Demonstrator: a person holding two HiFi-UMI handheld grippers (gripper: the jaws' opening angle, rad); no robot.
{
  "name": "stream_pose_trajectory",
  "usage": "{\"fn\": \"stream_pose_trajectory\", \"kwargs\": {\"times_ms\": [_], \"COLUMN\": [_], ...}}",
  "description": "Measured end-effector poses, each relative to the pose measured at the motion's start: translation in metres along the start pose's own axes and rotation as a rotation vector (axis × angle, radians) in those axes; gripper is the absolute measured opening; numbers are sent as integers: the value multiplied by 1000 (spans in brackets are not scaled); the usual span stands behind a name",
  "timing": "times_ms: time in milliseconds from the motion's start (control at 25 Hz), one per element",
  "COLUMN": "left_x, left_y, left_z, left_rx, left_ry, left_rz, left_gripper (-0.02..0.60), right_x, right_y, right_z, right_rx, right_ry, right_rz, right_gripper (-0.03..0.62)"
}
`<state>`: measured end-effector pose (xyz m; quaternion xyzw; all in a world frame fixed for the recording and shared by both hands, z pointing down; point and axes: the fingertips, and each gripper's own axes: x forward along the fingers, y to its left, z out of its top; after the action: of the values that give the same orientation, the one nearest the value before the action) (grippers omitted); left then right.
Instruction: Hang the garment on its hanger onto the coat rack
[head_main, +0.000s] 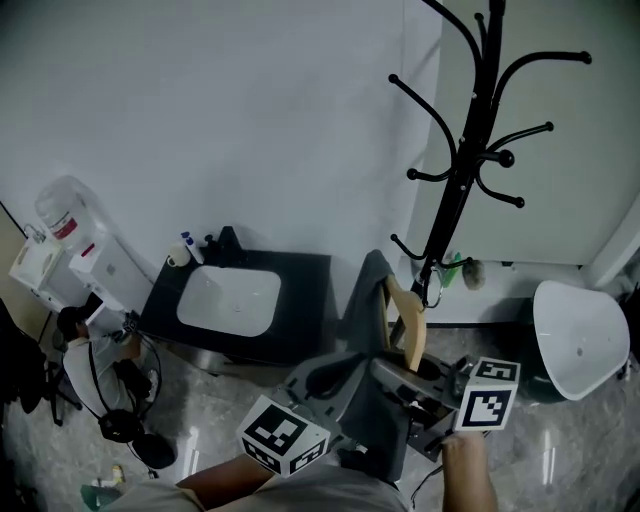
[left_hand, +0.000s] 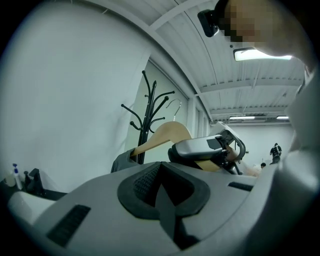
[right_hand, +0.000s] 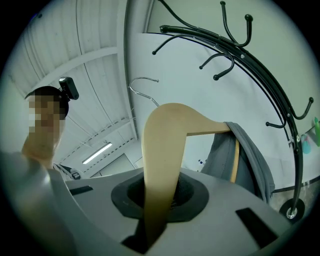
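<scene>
My right gripper (head_main: 405, 380) (right_hand: 159, 200) is shut on one arm of a wooden hanger (head_main: 408, 325) (right_hand: 165, 150). The hanger's wire hook (right_hand: 145, 87) points up and is free. A grey garment (head_main: 368, 290) (right_hand: 245, 155) hangs over the hanger's far arm. The black coat rack (head_main: 462, 165) (right_hand: 260, 60) stands just behind and right of it, its hooks bare. My left gripper (head_main: 325, 378) (left_hand: 161, 192) is shut with nothing between its jaws, just left of the right gripper (left_hand: 210, 147). From there I also see the hanger (left_hand: 167, 135) and the rack (left_hand: 147, 107).
A black table (head_main: 300, 290) with a white basin (head_main: 228, 300) and small bottles (head_main: 190, 248) stands left of the rack. A water dispenser (head_main: 60, 240) is at far left, headphones (head_main: 125, 425) lie on the floor, and a white chair (head_main: 580, 335) is at right.
</scene>
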<state>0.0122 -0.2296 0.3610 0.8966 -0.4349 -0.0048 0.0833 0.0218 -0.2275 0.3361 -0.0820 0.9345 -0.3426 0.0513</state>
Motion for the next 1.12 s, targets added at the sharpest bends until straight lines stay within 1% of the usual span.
{"fn": "stream_pose_trajectory", "kwargs": {"times_ms": [240, 520, 720, 840, 1120], "left_x": [48, 83, 109, 123, 154], "left_y": [19, 38, 56, 73, 110], "left_z": [8, 12, 20, 23, 32], "left_rx": [-11, -15, -15, -14, -27], "left_ry": [-20, -18, -21, -23, -26], "left_rz": [86, 143, 131, 114, 70], "left_gripper": [5, 5, 5, 5, 5], "right_x": [-2, 4, 12, 22, 43], "right_y": [-40, -83, -108, -126, -168], "right_z": [38, 74, 98, 113, 133], "right_rx": [-7, -6, -3, -5, 15], "right_ry": [58, 87, 84, 70, 71], "right_rz": [47, 52, 46, 29, -14], "right_gripper": [49, 49, 49, 49, 49]}}
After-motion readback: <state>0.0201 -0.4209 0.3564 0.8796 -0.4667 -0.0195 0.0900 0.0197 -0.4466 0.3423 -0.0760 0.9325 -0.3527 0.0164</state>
